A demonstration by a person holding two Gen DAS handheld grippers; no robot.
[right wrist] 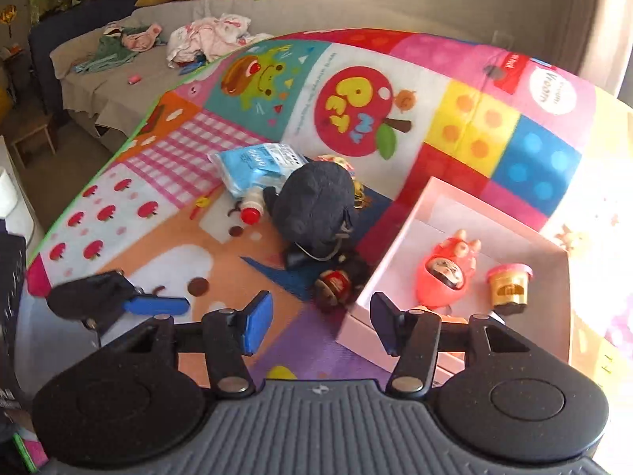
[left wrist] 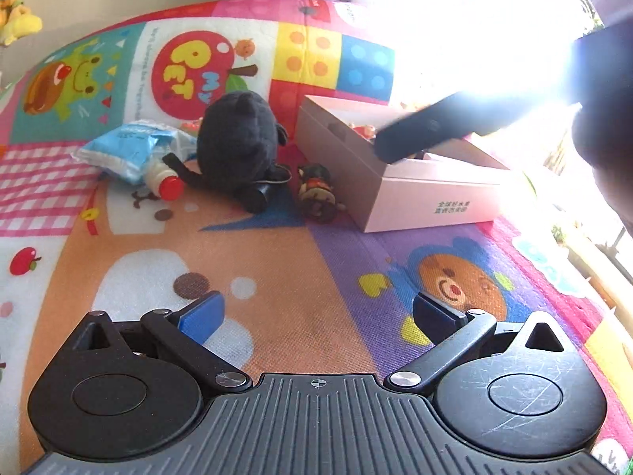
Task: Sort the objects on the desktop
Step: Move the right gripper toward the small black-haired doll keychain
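Pink box (right wrist: 395, 245) holds red figurine (right wrist: 447, 273) and gold tub (right wrist: 509, 283) — black plush (right wrist: 316, 209), bottle (right wrist: 253, 206), blue pouch (right wrist: 253, 170) unsorted. Both grippers' jaws part-open, empty: left gripper (left wrist: 316, 316), right gripper (right wrist: 320, 324).

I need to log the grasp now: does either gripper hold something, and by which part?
Nothing is held. The left gripper and the right gripper are both open, with only the play mat visible between their fingers.
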